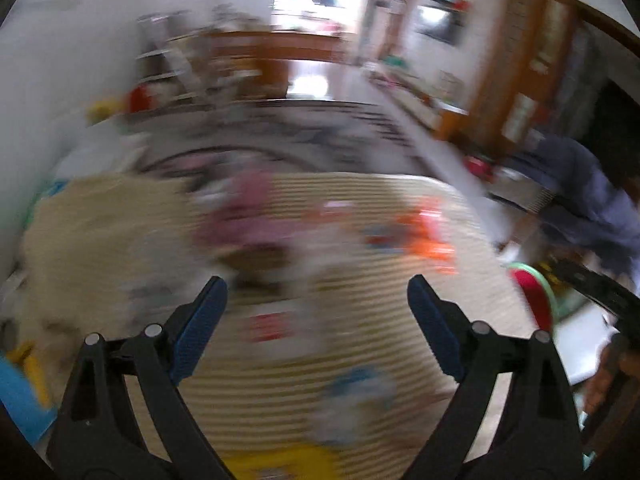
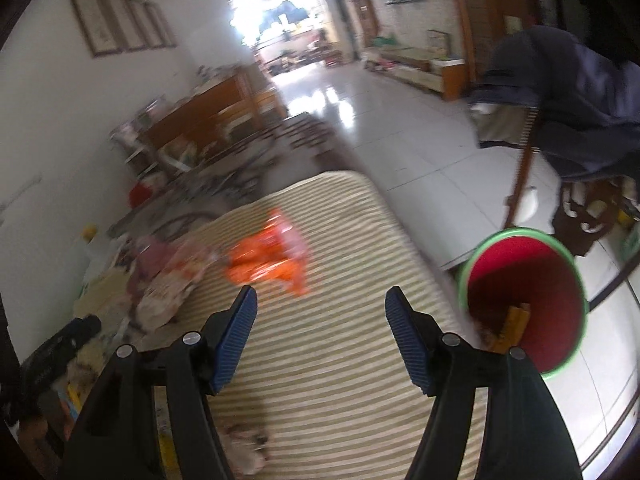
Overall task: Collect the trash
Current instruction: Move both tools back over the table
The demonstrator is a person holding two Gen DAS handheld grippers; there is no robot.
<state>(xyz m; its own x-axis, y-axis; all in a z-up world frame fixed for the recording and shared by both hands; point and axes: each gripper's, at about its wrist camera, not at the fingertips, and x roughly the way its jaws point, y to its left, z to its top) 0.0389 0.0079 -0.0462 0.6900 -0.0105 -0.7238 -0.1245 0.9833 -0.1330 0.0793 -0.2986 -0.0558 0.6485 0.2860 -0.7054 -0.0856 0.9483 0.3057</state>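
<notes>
Several pieces of trash lie scattered on a beige striped mat point(image 2: 340, 360). An orange wrapper point(image 2: 272, 264) lies ahead of my right gripper point(image 2: 320, 300), whose jaws stand open with nothing between them. A red bin with a green rim point(image 2: 524, 300) stands to the right of the mat and holds a yellow-brown item. In the blurred left wrist view my left gripper point(image 1: 316, 292) is wide open and empty above the mat point(image 1: 260, 380), with a pink wrapper point(image 1: 248, 220), the orange wrapper point(image 1: 428, 236), a red-and-white scrap point(image 1: 272, 326) and a blue-white scrap point(image 1: 356, 396) around it.
A patterned dark rug point(image 1: 280, 132) lies beyond the mat. Wooden furniture point(image 2: 208, 104) lines the left wall. A dark blue cloth point(image 2: 580, 112) hangs over a chair at right. Glossy white floor tiles point(image 2: 400, 120) stretch toward a bright doorway.
</notes>
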